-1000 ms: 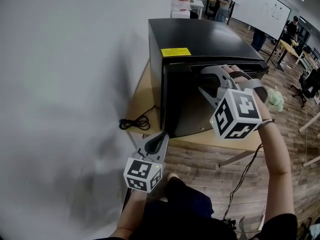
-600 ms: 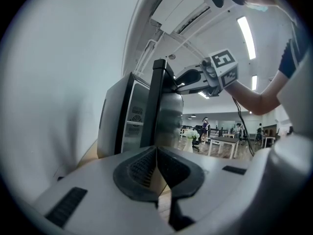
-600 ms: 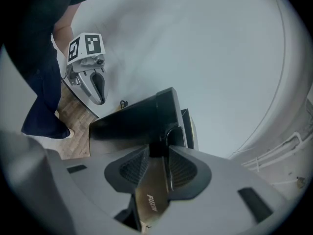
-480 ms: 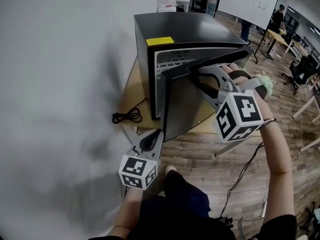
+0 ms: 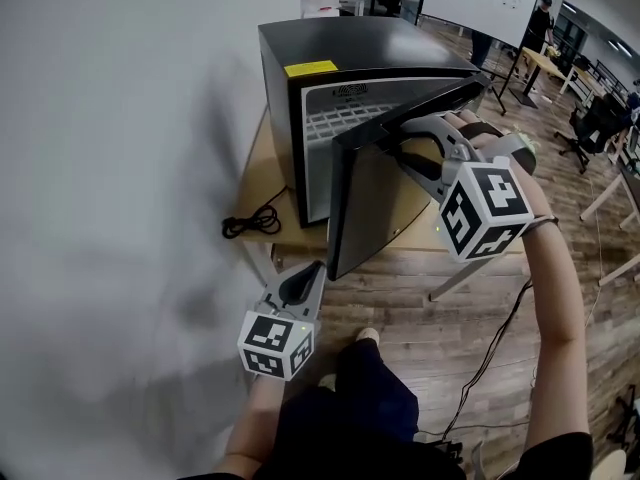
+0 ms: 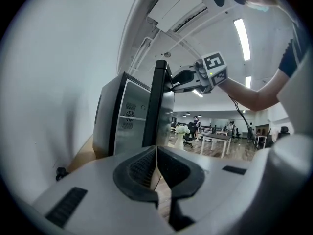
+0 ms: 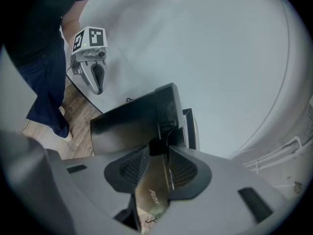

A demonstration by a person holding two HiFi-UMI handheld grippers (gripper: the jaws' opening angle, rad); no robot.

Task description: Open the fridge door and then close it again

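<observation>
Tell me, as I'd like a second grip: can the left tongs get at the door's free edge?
Probably yes. The left tongs hang beside the free edge of the door, nothing between, but they are shut and must open first.

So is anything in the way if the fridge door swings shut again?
Nothing visible is. The gap between the fridge door and the fridge shows only the white wire shelf inside, and nothing sticks out. The right gripper holds the door's top edge, and the left gripper hangs low, outside the gap.

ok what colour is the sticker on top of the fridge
Yellow; the sticker on the fridge top shows best in the head view.
</observation>
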